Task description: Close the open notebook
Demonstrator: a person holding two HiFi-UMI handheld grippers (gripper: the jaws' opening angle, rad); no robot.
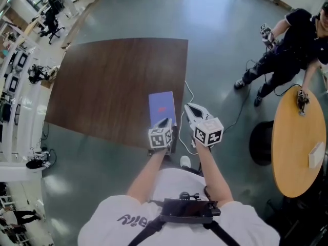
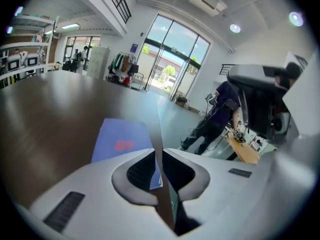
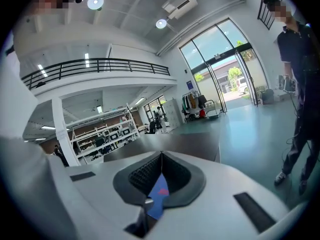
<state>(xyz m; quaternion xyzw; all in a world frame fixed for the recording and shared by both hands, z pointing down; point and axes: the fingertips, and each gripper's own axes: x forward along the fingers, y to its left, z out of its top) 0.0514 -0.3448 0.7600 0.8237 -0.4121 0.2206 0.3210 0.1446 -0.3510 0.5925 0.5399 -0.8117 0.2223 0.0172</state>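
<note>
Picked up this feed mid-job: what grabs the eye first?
A blue notebook lies closed on the dark table, at its near right corner. The left gripper and right gripper hang shut at its near end. At right, a person leans over a round yellow table.

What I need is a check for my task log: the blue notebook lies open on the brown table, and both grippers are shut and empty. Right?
Not quite: the notebook is closed, blue cover up, as the head view shows. The rest stands: it lies on the brown table, and the left gripper and right gripper are shut and empty.
</note>
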